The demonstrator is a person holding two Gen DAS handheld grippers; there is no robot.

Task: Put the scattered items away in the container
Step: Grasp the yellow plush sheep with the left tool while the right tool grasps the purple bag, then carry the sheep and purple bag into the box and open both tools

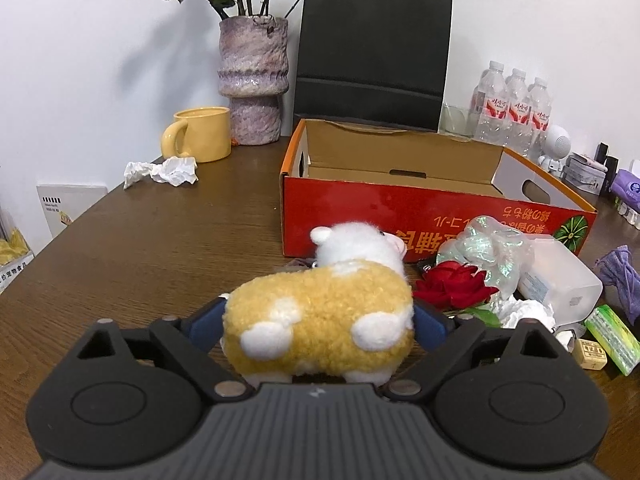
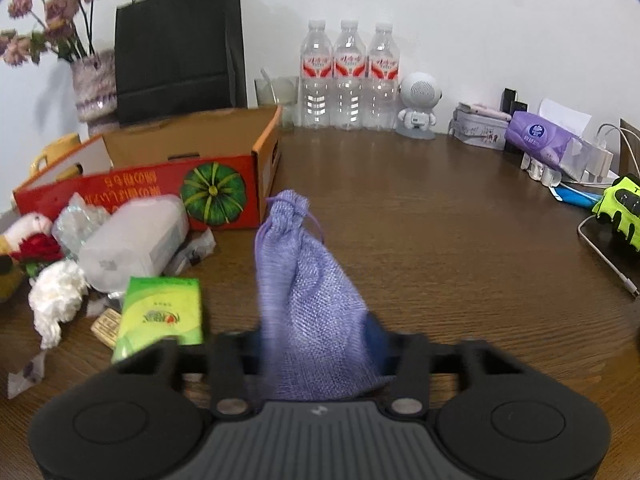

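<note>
Brown counter [image 1: 168, 240] carries a red box [image 1: 400, 208] by a pile of clutter. Left tongs [image 1: 320, 320] clamp a plush sheep [image 1: 320, 312] before the box; right tongs [image 2: 316, 344] pinch a purple pouch [image 2: 308, 288] beside it.

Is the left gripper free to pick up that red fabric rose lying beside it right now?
Probably not yet. The left gripper is already shut on the yellow and white plush sheep, so its fingers are full. The red fabric rose lies close by, uncovered, just right of the sheep.
</note>
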